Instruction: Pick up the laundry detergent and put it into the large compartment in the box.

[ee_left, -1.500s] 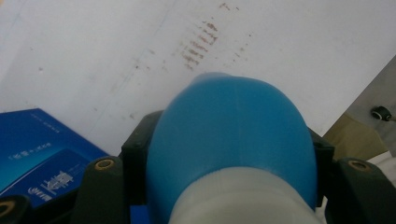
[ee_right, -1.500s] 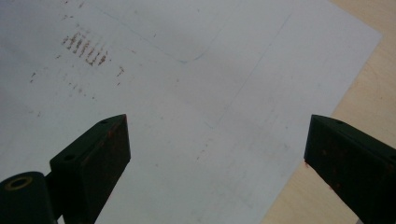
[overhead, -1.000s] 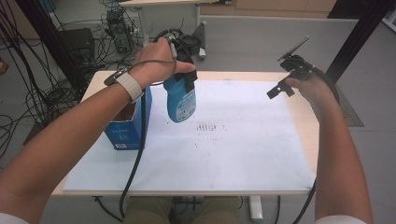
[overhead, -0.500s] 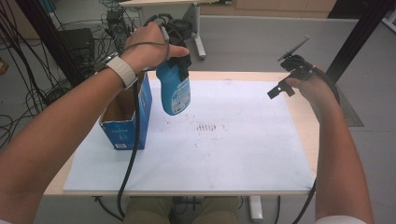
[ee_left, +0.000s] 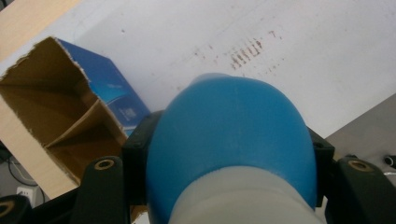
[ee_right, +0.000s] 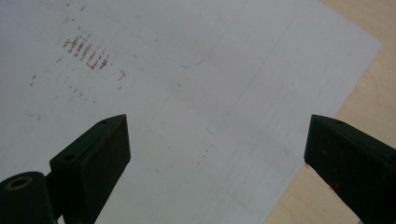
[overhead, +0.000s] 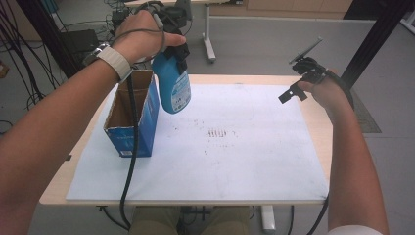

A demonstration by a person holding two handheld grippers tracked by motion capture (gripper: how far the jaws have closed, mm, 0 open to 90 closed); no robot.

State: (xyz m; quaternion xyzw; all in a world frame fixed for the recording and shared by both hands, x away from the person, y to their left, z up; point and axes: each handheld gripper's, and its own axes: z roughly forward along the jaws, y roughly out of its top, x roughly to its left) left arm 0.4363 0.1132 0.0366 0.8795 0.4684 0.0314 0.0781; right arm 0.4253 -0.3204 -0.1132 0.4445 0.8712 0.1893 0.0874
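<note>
blue bottle [overhead: 172, 83], blue box [overhead: 132, 120], brown-speckled white sheet [overhead: 244, 161]

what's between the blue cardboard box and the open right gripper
In the high view, bare white sheet with brown smudges between box and right gripper.

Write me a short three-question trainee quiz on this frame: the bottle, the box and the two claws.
1. True or false: the left claw holds the blue bottle clear of the table.
2. Which is right about the right claw? A: shut on a cloth. B: open and empty over the white mat. C: resting inside the box.
3. Fill in: the open blue cardboard box stands on the mat's ____ side in the high view.

Key
1. True: the bottle hangs in the air beside the box's open top.
2. B: the right claw view shows its jaws wide apart with nothing between them.
3. Left.
</note>
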